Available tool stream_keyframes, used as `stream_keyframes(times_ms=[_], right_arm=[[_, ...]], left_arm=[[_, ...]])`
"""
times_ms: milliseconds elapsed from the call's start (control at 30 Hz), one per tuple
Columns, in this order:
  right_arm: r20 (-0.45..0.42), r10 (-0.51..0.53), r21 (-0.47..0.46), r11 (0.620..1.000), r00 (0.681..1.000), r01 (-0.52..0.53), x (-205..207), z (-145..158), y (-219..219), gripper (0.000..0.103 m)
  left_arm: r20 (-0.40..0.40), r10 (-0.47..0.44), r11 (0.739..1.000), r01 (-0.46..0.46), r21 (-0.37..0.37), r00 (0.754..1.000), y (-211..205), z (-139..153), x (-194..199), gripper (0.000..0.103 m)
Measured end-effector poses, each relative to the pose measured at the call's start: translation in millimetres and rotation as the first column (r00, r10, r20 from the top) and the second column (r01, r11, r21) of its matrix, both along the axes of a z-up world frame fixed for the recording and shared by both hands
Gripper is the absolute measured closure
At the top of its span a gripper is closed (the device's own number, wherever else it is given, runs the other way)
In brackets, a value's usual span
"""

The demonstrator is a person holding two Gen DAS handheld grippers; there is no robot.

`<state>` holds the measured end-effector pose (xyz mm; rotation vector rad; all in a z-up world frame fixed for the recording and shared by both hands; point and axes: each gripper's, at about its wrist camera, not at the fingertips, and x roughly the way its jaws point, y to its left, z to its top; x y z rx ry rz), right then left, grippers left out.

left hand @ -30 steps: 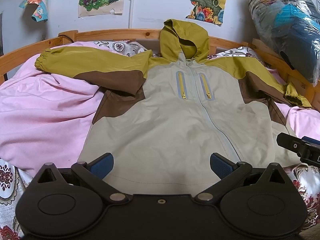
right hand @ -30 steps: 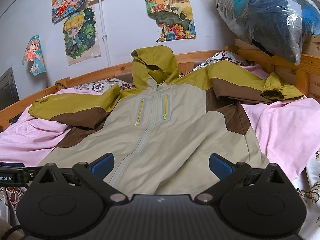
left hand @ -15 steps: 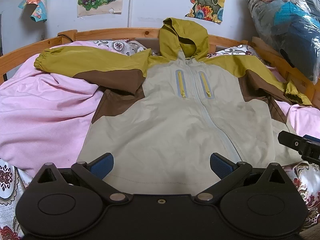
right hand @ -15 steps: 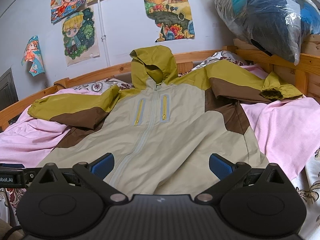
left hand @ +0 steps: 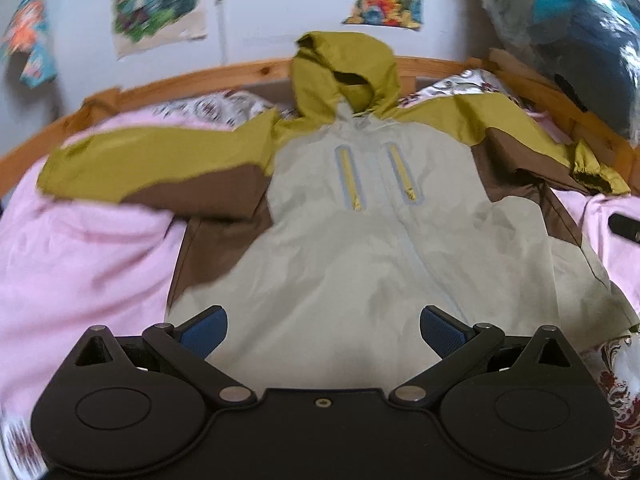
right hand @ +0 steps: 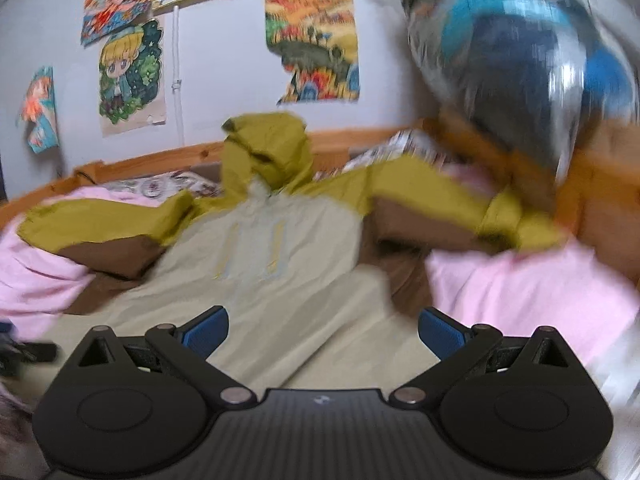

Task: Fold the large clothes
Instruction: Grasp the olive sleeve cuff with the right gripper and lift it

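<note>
A hooded jacket (left hand: 360, 248), pale beige with brown and olive panels, lies face up and spread flat on a pink blanket (left hand: 80, 248); both sleeves reach outward. It also shows in the right wrist view (right hand: 280, 280). My left gripper (left hand: 323, 330) is open and empty, hovering above the jacket's lower front. My right gripper (right hand: 323, 330) is open and empty above the jacket's right lower side. The tip of the right gripper (left hand: 624, 226) shows at the right edge of the left wrist view. Both views are motion-blurred.
A wooden bed frame (left hand: 200, 80) runs around the bed. A clear bag of dark and blue clothes (right hand: 520, 52) sits on the right rail. Posters (right hand: 132, 76) hang on the white wall. A patterned sheet (left hand: 616, 380) shows at the bed's near right.
Both grippers have moved forward over the jacket, which now looks larger. The right gripper has swung toward the right sleeve. Both stay open.
</note>
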<state>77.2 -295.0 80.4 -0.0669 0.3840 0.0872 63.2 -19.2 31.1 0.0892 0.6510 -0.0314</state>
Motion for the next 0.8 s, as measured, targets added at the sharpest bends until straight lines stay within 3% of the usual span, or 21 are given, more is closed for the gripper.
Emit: stream_keyframes(times_ms=[200,367,467,567,633,700,800], right_arm=[[0.030,-0.074,-0.288,0.954,0.997,0.080,49,-5,-28,0.000],[0.033,-0.226,-0.483,0.849,0.974,0.214,112,-31,-49,0.000],[0.026,-0.250,-0.526,0.820,0.968,0.225,144,-46,-60,0.000],[-0.040,-0.271,-0.558,0.804,0.962,0.204,177,-56,-69,0.001],[-0.076,-0.269,-0.587,0.790,0.960,0.175,192,-62,-73,0.009],[-0.095,-0.273,-0.619,0.769,0.957,0.158,202,-66,-77,0.023],[-0.117,-0.291,-0.619,0.769,0.949,0.160,208,-68,-84,0.036]], left_arm=[[-0.026,-0.039,0.999,0.039,0.007,0.999,-10,10,47,0.001],[-0.038,-0.023,0.999,0.021,-0.048,0.999,-13,-7,83,0.001],[-0.043,0.000,0.996,-0.004,-0.088,0.999,-13,-20,101,0.001],[-0.067,-0.009,0.995,0.002,-0.096,0.998,-9,-28,110,0.001],[-0.073,-0.022,0.997,0.016,-0.079,0.997,-5,-33,112,0.001],[-0.074,-0.016,0.999,0.012,-0.053,0.997,0,-36,113,0.001],[-0.081,0.006,0.999,-0.010,-0.050,0.997,10,-37,112,0.001]])
